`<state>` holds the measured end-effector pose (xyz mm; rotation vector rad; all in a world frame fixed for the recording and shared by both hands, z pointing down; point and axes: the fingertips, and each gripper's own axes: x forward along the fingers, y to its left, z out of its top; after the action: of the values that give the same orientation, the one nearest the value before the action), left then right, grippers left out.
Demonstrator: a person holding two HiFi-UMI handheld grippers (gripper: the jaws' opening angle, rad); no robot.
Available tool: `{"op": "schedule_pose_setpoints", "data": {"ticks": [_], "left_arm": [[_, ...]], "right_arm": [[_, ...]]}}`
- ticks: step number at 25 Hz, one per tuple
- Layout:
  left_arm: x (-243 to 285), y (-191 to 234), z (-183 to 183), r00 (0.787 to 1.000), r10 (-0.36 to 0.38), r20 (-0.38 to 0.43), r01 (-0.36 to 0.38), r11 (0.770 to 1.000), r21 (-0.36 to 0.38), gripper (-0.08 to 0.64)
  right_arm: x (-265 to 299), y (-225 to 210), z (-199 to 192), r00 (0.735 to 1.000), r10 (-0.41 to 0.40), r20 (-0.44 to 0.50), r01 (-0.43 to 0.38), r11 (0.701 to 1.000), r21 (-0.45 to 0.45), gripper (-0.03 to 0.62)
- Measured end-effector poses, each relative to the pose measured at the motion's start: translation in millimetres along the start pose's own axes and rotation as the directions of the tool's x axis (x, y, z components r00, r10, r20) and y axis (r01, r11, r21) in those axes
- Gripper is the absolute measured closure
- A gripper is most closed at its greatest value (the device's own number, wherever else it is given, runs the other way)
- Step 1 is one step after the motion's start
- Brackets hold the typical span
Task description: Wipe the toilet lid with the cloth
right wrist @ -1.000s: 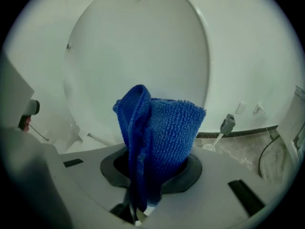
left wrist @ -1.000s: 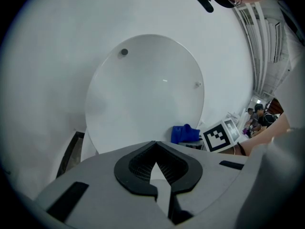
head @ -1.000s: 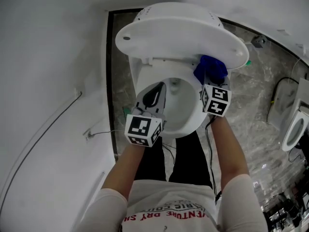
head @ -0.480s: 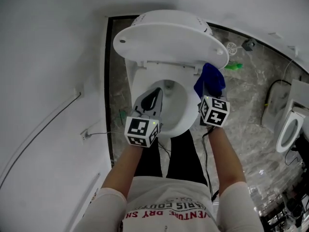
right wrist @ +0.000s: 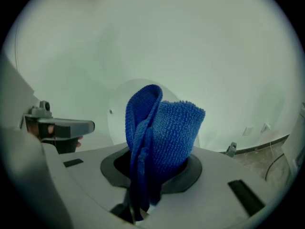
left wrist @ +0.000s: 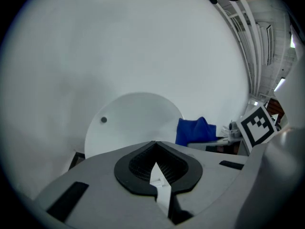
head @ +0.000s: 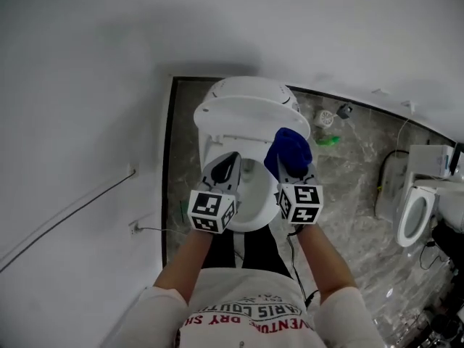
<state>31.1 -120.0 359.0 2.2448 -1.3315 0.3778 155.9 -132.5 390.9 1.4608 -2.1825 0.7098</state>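
Grey marbled floor tiles (head: 355, 176); second white toilet bowl (head: 410, 220) at far right; small green object (head: 328, 141) on the tiles; thin dark cable (head: 119, 181) along plain white wall (head: 80, 85).

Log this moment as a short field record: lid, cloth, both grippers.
lid: white round plastic toilet lid, raised upright
cloth: blue microfibre cloth, bunched, sticking up from the jaws
right gripper: shut on the cloth
left gripper: jaws together, nothing between them
cloth-lid contact: cannot tell
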Motion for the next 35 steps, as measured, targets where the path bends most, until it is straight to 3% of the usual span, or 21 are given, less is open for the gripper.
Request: {"op": "schedule_pose_setpoints", "data": {"ticks": [5,11,16,23,30,35], "left_arm": [[-25,-2,72,0.998,-0.003,0.067,0.001,1.000,0.026,0.554],[-22,8,160,0.987,0.019,0.162,-0.028,0.998,0.057,0.554],[-2,18,208,0.986,-0.011,0.166,0.004,0.999,0.043,0.554],[51,34,212,0.995,-0.031,0.096,0.020,0.993,0.112,0.554],[85,58,180,0.999,-0.041,0.004,0.041,0.998,0.056,0.554],[95,59,162,0.998,-0.019,-0.061,0.023,0.997,0.067,0.554]], "right_arm": [[-30,15,90,0.994,-0.018,0.106,0.016,1.000,0.025,0.499],[-55,2,167,0.981,-0.077,0.179,0.078,0.997,0.004,0.499],[-56,-2,216,0.964,-0.113,0.239,0.124,0.992,-0.030,0.499],[-15,-13,237,0.958,-0.157,0.239,0.167,0.986,-0.023,0.499],[33,-14,213,0.972,-0.180,0.150,0.190,0.980,-0.055,0.499],[44,-15,200,0.977,-0.184,0.111,0.196,0.976,-0.100,0.499]]}}
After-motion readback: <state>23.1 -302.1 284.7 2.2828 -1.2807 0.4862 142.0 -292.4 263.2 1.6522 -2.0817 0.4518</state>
